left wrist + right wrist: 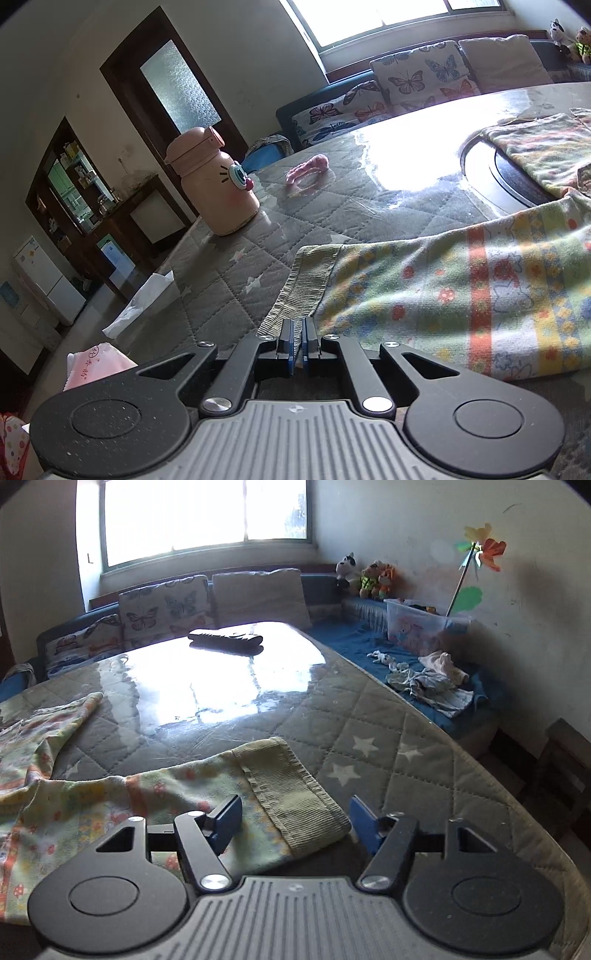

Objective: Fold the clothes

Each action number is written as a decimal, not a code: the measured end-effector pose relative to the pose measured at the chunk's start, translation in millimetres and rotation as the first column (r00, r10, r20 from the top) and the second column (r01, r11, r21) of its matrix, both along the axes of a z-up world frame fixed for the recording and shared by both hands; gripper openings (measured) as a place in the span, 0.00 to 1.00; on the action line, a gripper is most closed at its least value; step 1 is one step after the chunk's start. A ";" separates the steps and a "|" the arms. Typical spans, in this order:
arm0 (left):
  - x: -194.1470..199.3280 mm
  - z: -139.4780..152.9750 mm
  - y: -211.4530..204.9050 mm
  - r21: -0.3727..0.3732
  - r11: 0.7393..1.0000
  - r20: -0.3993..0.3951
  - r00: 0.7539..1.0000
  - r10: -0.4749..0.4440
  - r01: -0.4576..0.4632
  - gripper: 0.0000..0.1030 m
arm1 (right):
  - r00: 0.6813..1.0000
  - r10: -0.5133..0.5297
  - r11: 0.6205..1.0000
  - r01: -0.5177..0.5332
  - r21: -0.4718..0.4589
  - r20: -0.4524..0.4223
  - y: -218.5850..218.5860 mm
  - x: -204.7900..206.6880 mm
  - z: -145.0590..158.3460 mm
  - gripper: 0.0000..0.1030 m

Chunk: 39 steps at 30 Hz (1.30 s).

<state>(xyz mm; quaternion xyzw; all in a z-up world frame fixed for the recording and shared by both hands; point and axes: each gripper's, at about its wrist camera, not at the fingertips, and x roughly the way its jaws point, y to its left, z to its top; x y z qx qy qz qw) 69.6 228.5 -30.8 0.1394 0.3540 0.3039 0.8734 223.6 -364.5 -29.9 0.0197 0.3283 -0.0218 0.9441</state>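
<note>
Fingers of left gripper (298, 341) clenched on ribbed green cuff (303, 288); right gripper (295, 821) fingers released, straddling the patterned pastel cotton garment (184, 794) on quilted grey surface (388, 775).

Bright window (203, 513) backlight blows out glare on the table (221, 672); fisheye edges curve, corners dark.

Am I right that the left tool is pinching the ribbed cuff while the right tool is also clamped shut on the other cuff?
Not quite: the right tool is open, its fingers astride the other cuff, as the right wrist view shows. The left tool does pinch its ribbed cuff.
</note>
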 end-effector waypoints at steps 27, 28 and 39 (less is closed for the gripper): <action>-33.6 12.8 2.1 -0.040 0.999 -0.007 1.000 -0.004 0.004 0.10 | 0.996 0.079 0.991 -0.074 -0.113 0.047 20.3 -44.8 42.4 0.45; -35.0 15.6 -0.5 -0.036 0.999 -0.001 1.000 -0.007 0.007 0.10 | 0.992 0.114 0.988 -0.108 -0.106 0.053 28.1 -44.9 45.8 0.47; -11.6 44.4 -68.7 -0.098 0.966 0.110 0.968 -0.227 0.238 0.11 | 0.846 0.531 0.847 -0.531 -0.021 0.050 154.0 -29.3 51.8 0.45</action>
